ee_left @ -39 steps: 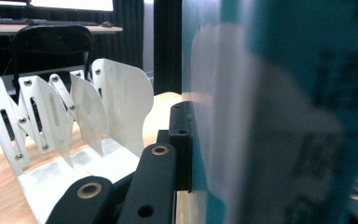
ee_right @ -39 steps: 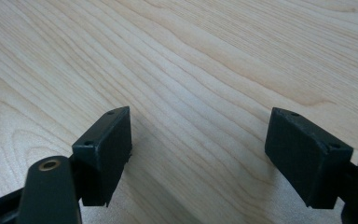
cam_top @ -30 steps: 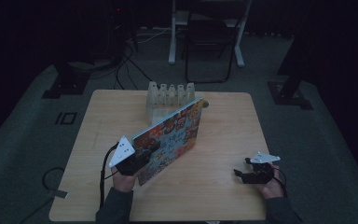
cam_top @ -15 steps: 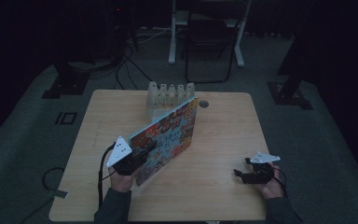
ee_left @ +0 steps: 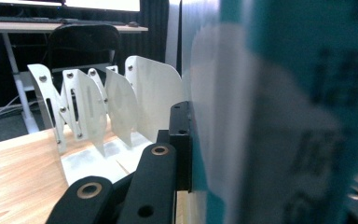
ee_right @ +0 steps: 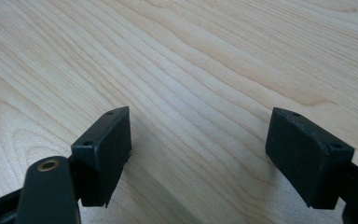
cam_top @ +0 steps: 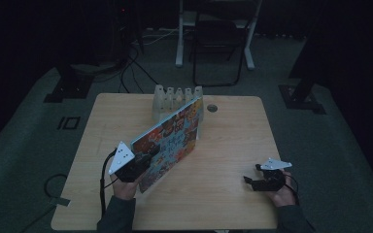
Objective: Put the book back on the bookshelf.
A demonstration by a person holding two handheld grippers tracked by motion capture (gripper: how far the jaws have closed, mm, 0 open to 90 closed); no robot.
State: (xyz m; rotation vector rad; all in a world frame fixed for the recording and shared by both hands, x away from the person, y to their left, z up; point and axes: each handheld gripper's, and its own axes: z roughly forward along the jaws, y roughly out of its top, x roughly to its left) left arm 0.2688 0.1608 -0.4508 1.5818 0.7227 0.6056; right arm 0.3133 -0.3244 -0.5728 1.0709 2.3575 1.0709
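Since the earlier frames, the book (cam_top: 171, 141) has tipped further up onto its long edge, its colourful cover now standing steeper, and its far end has swung closer to the white rack (cam_top: 167, 99) at the back of the table (cam_top: 233, 145); the right gripper (cam_top: 260, 182) has not stirred. The left gripper (cam_top: 143, 162) is clamped on the book's near end, and in the left gripper view its black jaw presses flat against the cover, so the hold looks firm. The right gripper rests near the table's front right corner, jaws spread wide over bare wood with nothing between them.

Judging by its thin, broad shape, the book is probably light and fairly stiff along the spine, but the glossy cover could slip and the pages may fan or sag if pinched far from the spine. Gripping at one end leaves a long lever, so the far end may droop or twist. A hold near the spine edge seems safest while steering the far end between two rack dividers (ee_left: 147, 100)
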